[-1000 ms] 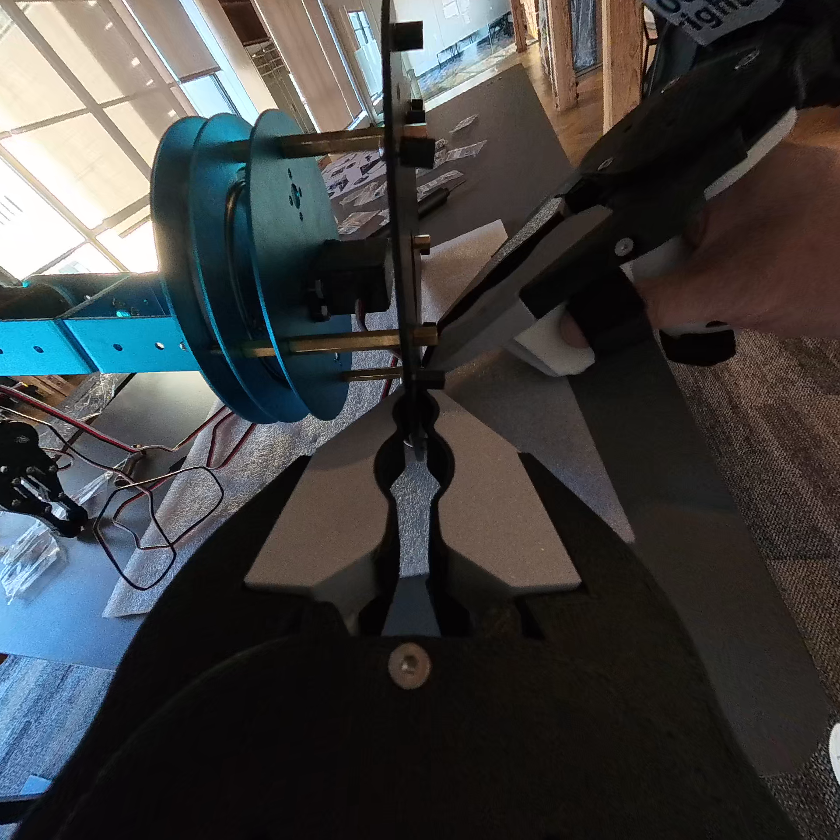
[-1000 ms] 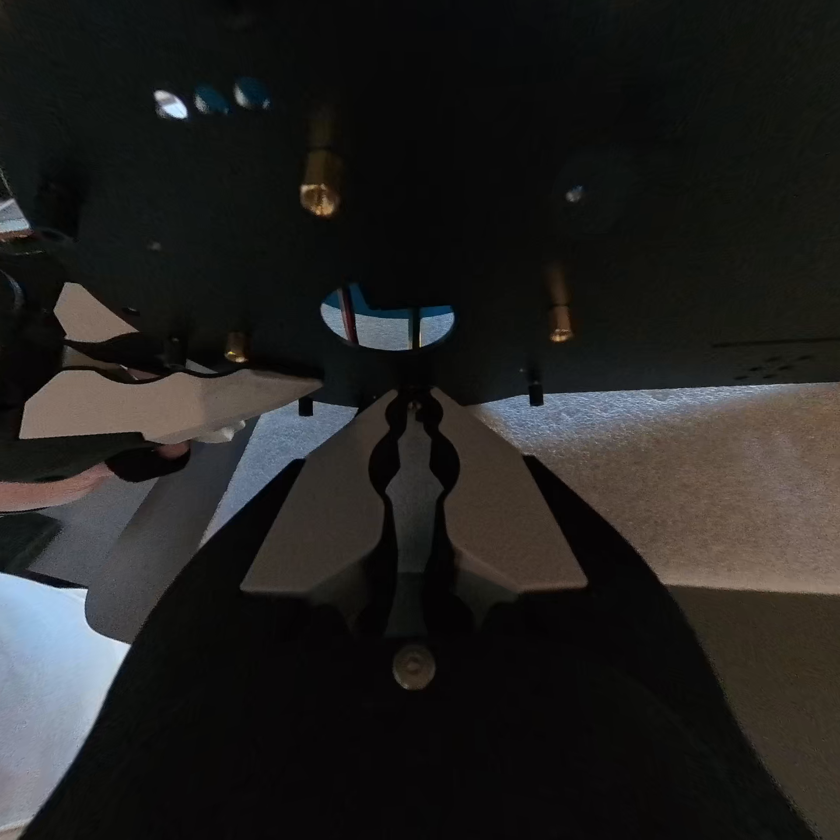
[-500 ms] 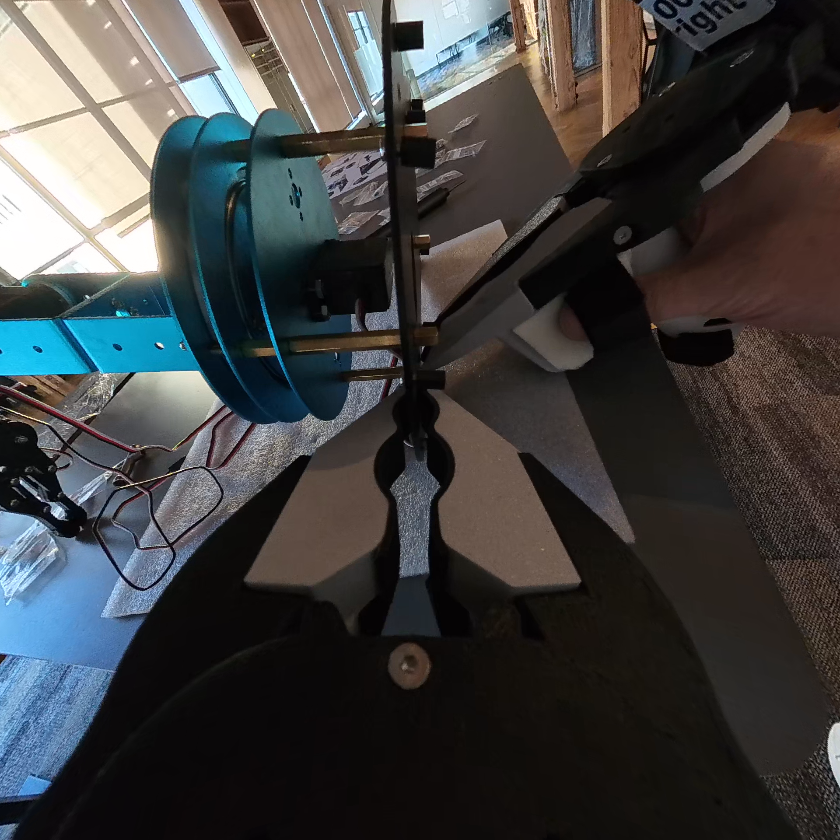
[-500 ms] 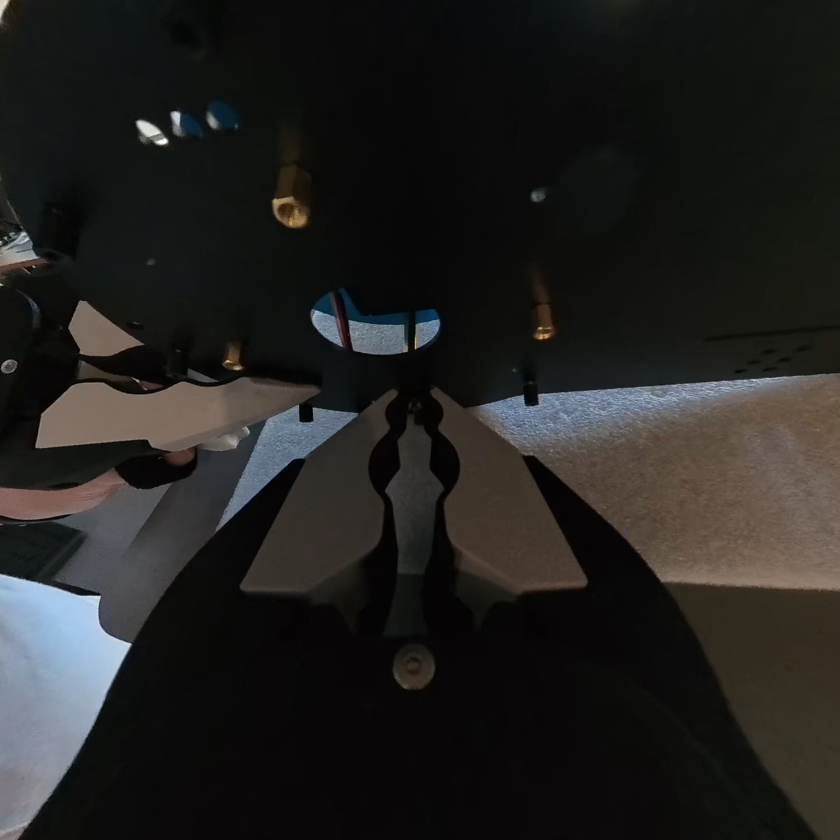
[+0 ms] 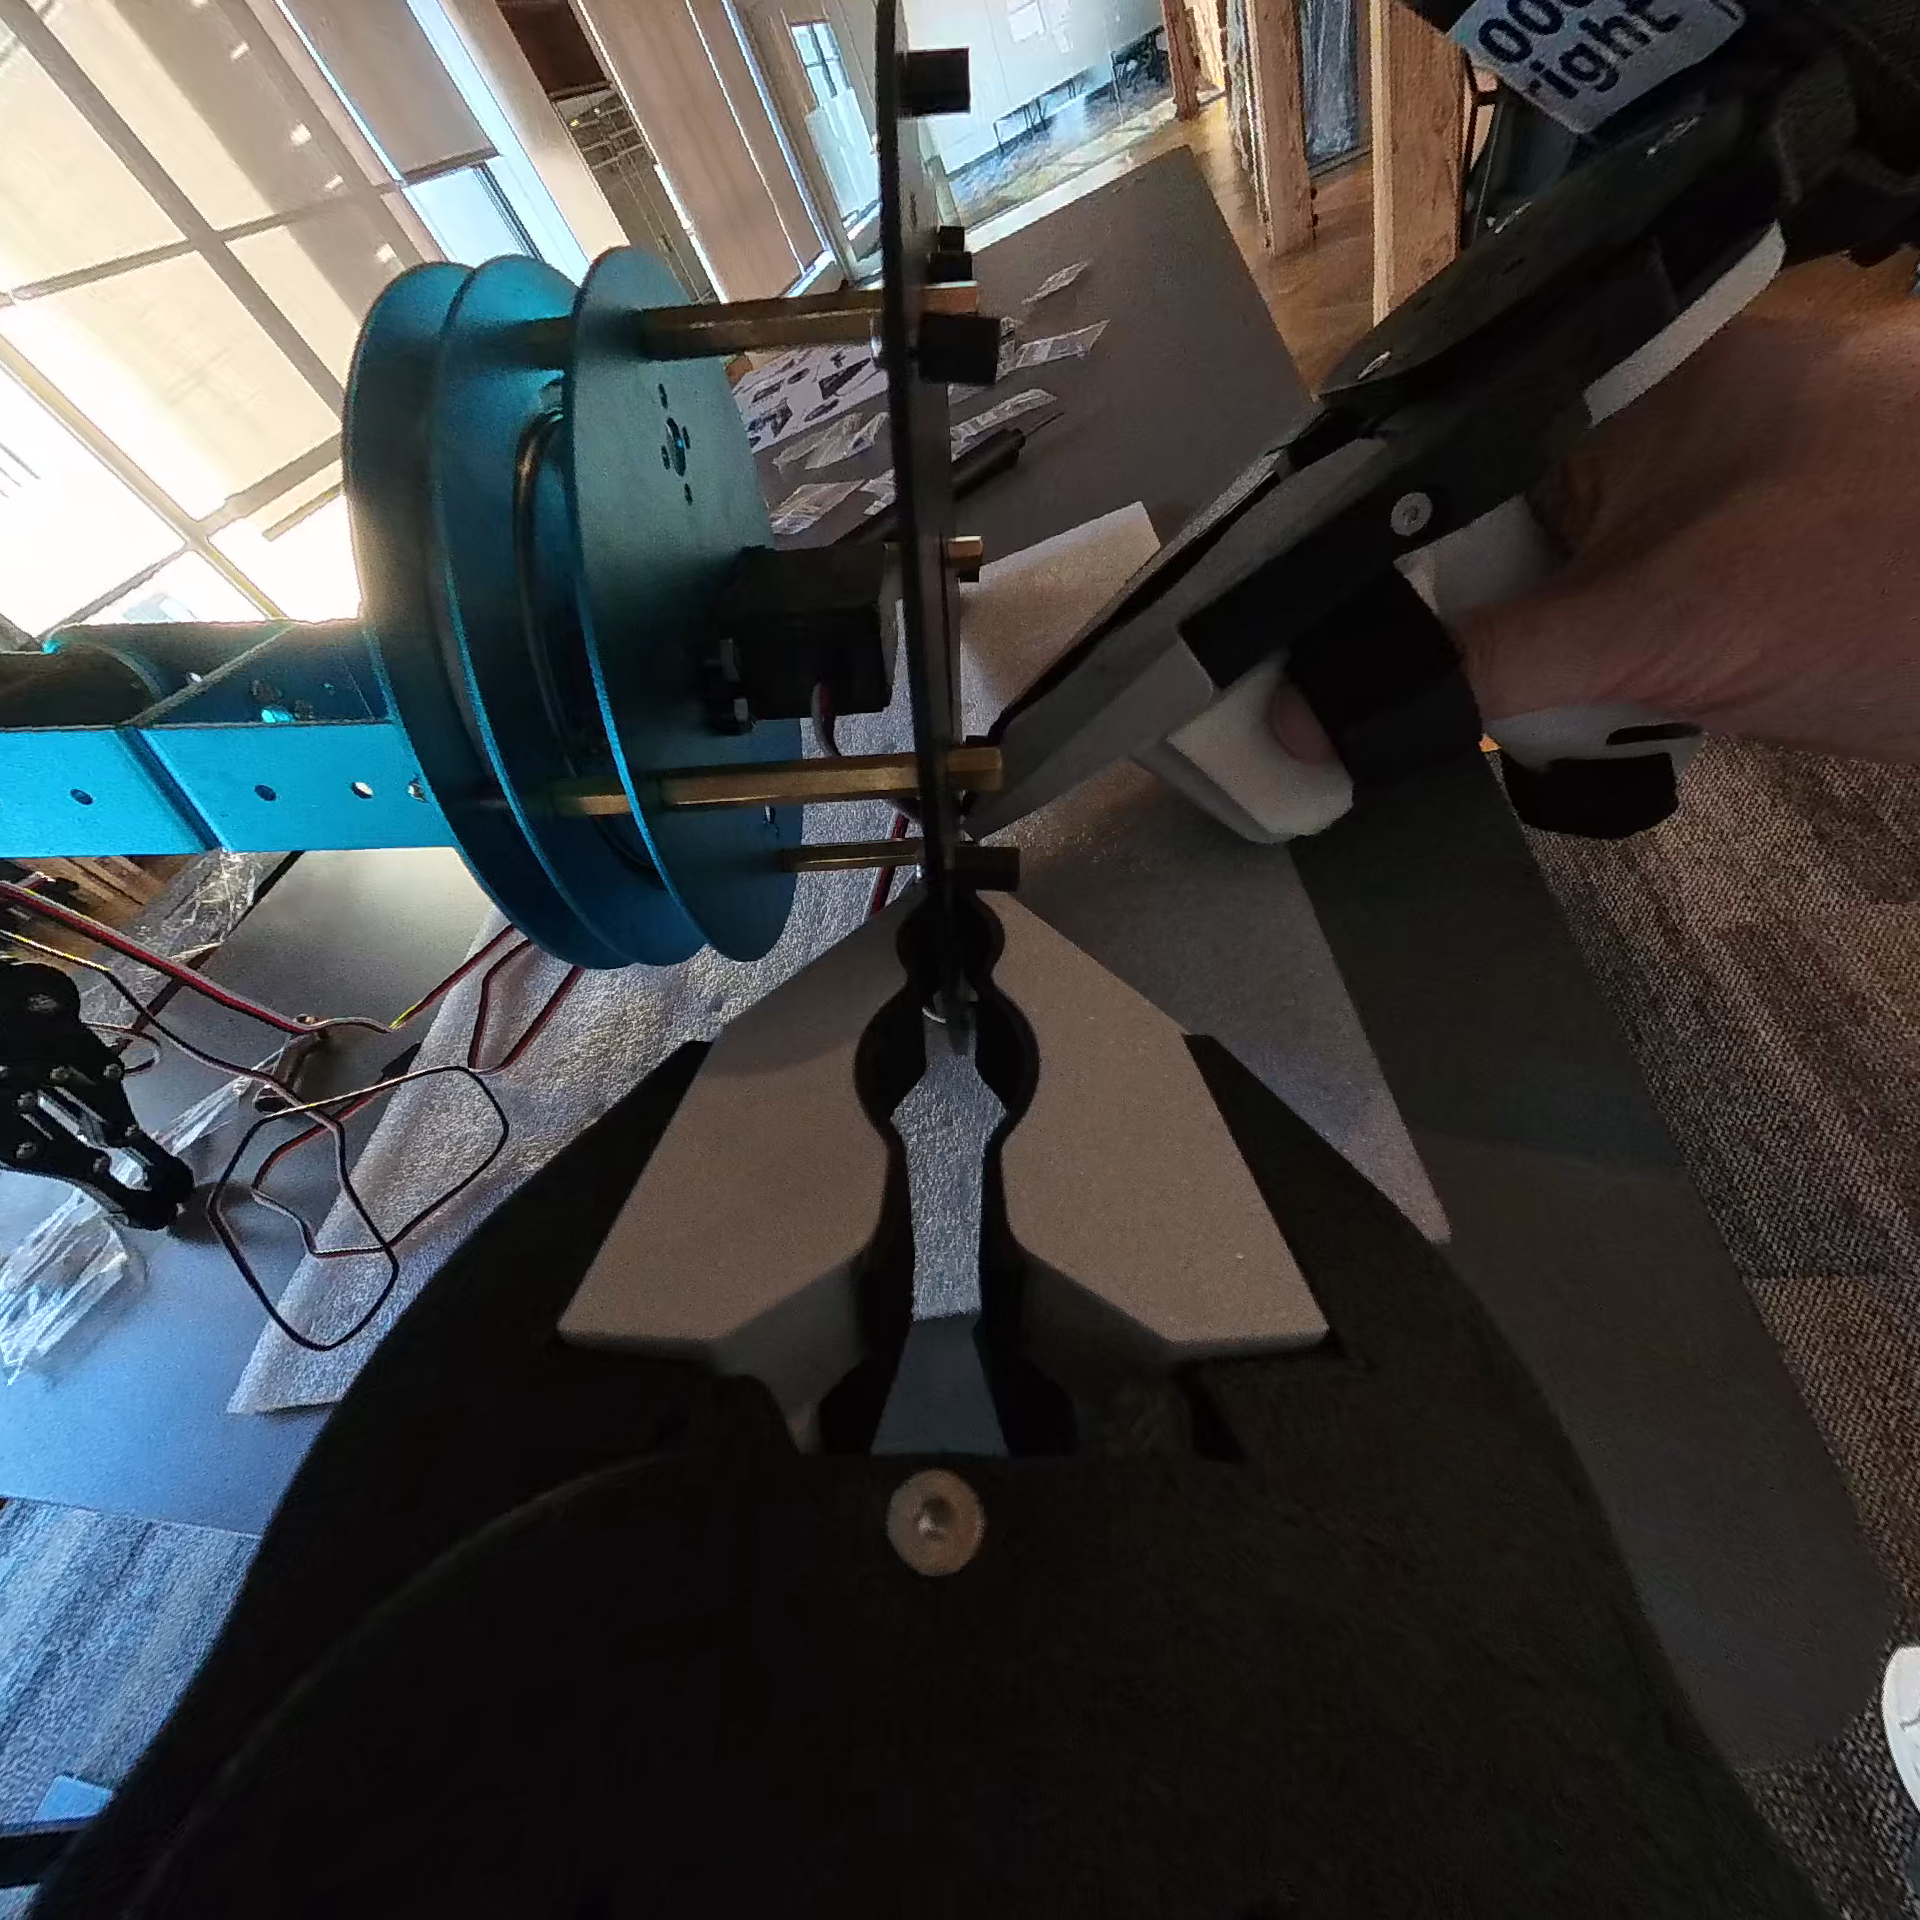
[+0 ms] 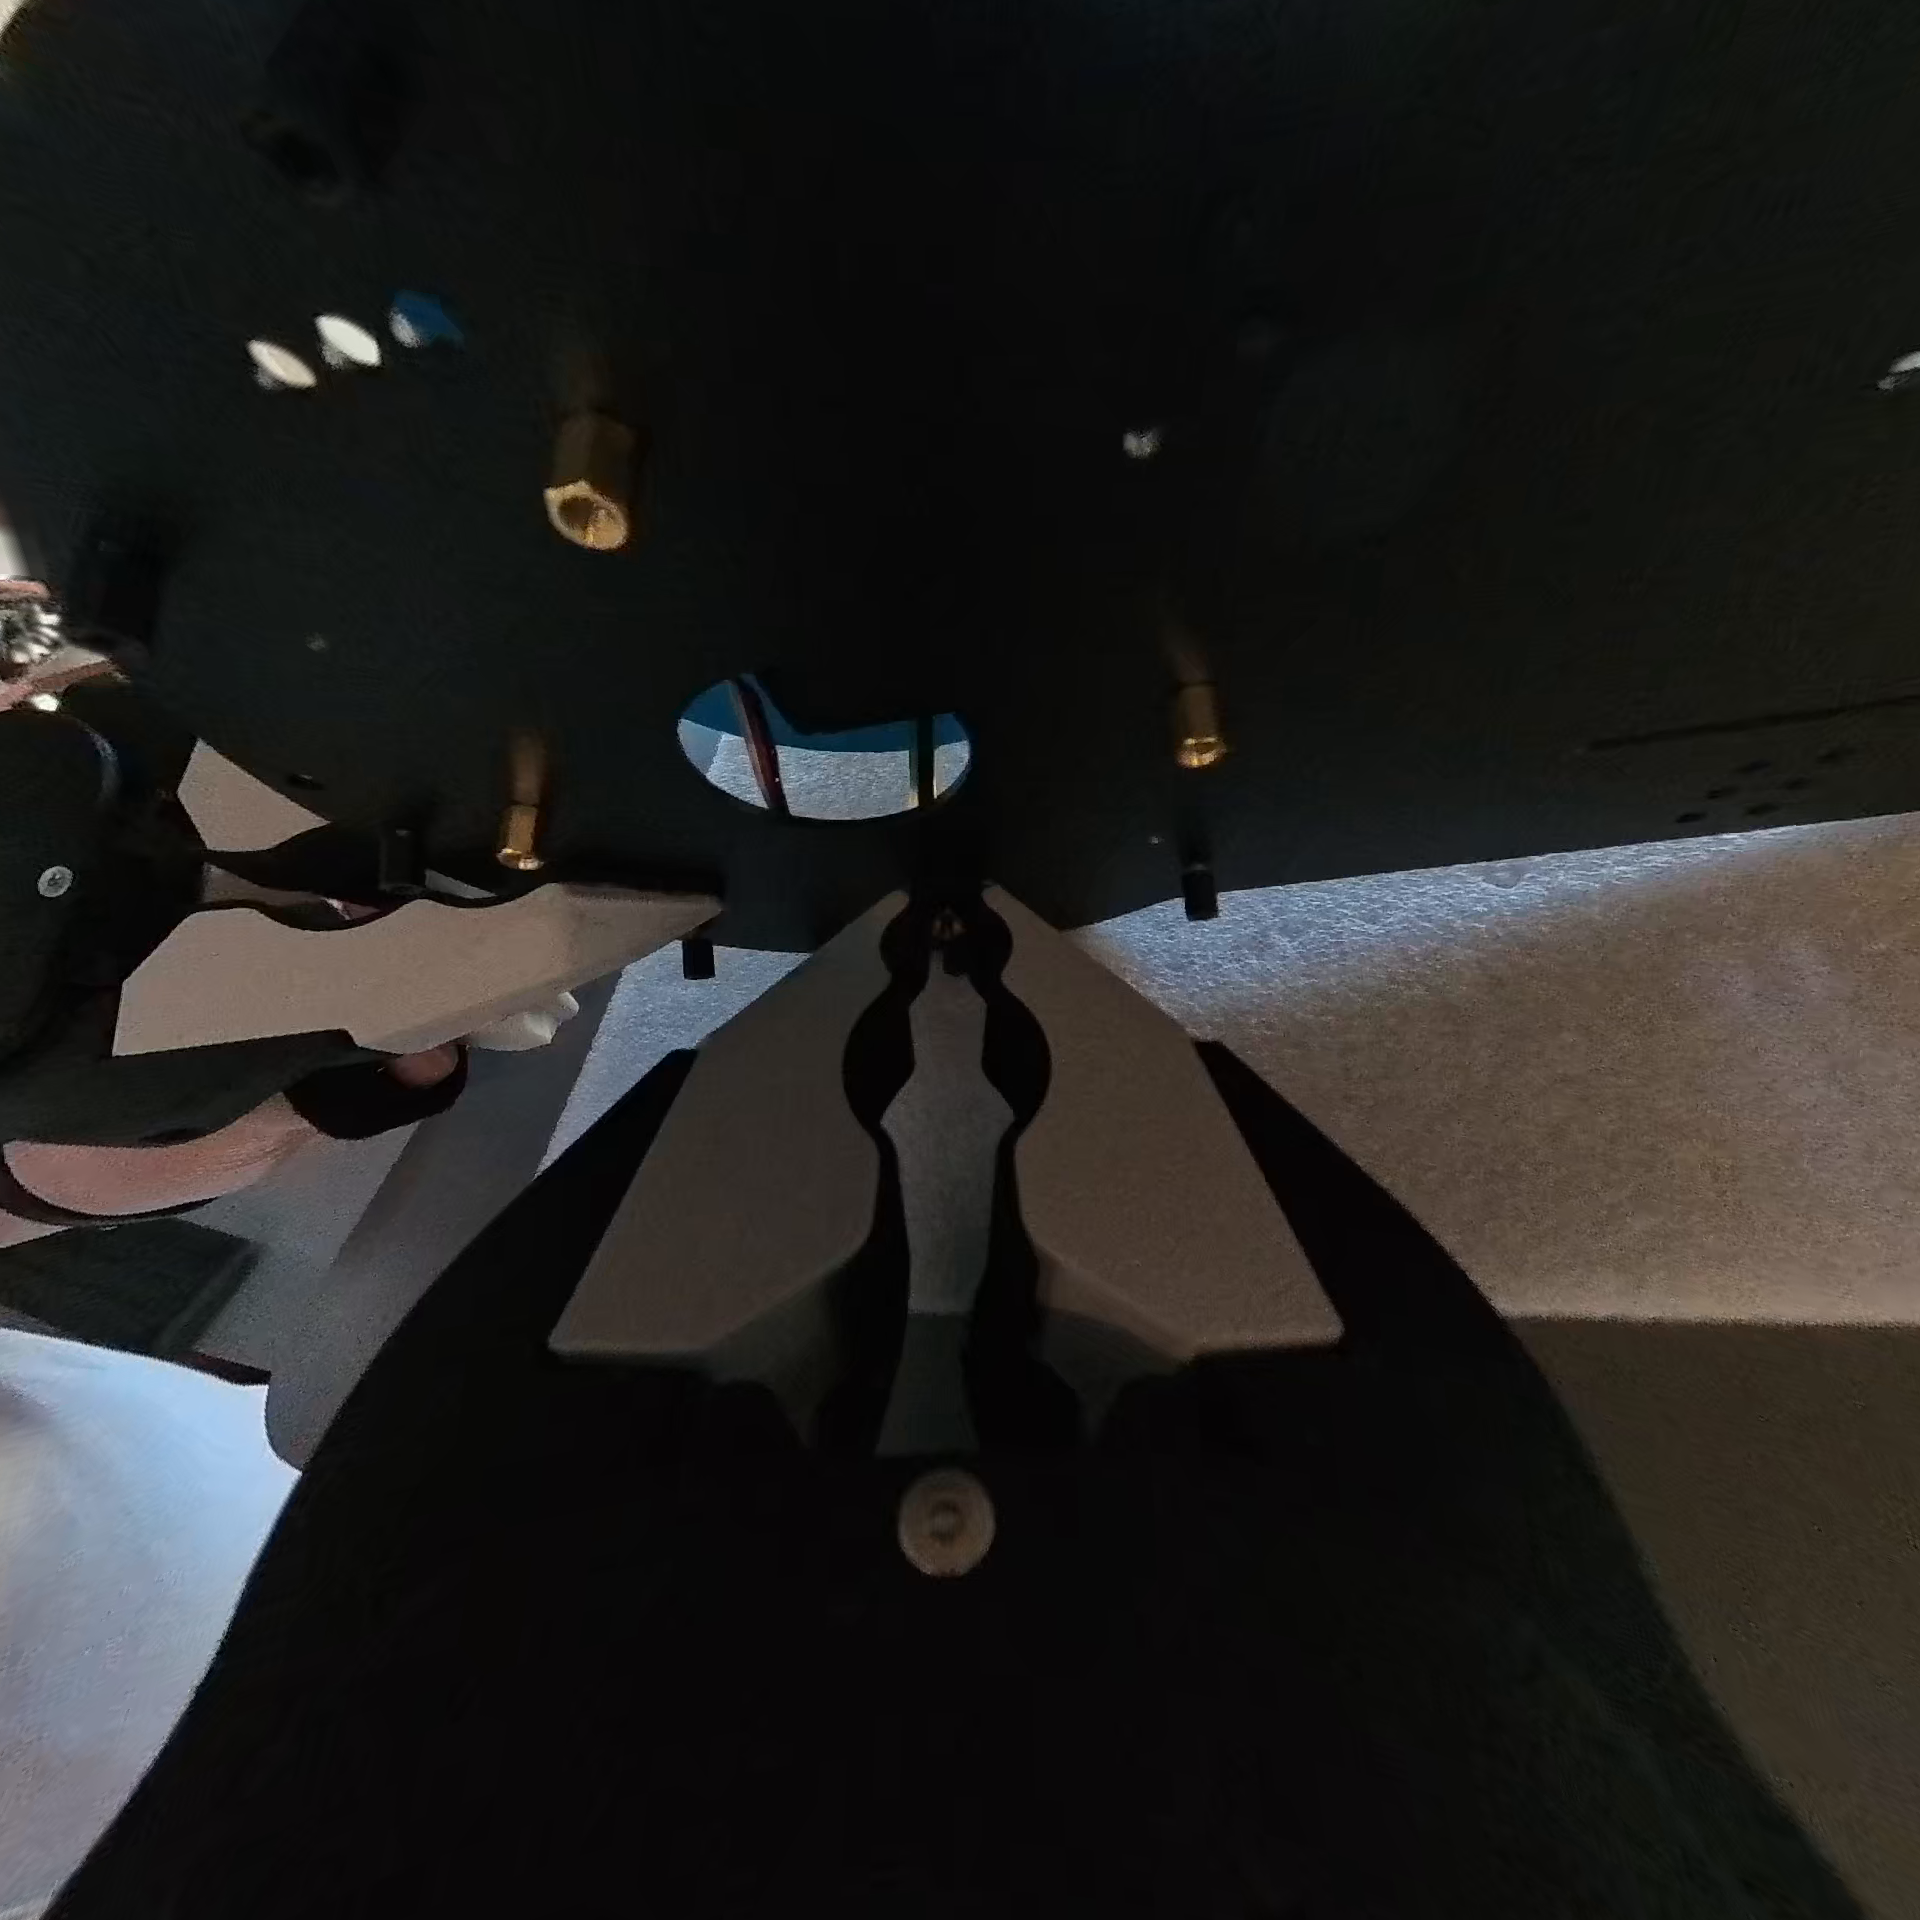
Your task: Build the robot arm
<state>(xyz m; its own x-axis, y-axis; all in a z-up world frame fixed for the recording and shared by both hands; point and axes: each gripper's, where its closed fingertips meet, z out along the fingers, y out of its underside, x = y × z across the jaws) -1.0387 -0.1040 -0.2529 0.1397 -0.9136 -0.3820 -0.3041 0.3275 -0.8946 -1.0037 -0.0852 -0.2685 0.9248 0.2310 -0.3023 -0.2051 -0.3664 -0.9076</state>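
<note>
A thin black plate (image 5: pixel 914 416) stands on edge, joined by brass standoffs (image 5: pixel 790 795) to blue discs (image 5: pixel 644 623) and a blue beam (image 5: pixel 208 790). A black motor (image 5: pixel 800 634) sits between plate and discs. My left gripper (image 5: pixel 951 935) is shut on the plate's lower edge. My right gripper (image 5: pixel 997 769), held by a hand (image 5: pixel 1714 582), meets the plate's face at a standoff's end. In the right wrist view the plate (image 6: pixel 1039 312) fills the top. The right gripper (image 6: pixel 945 914) is shut on a small brass fastener at its lower edge. The left gripper (image 6: pixel 707 909) shows beside it.
A white foam sheet (image 6: pixel 1455 987) lies under the assembly on a dark table (image 5: pixel 1143 270). Red and black wires (image 5: pixel 312 1195), a small black mechanism (image 5: pixel 62 1122) and clear bags (image 5: pixel 52 1278) lie to the left. Carpet floor (image 5: pixel 1766 1039) is on the right. Some 5 centimeters of space lies between my two pairs of fingers.
The right gripper has shifted slightly against the plate, so the standoffs sit lower and further left in its view. The left gripper and the assembly have stayed still.
</note>
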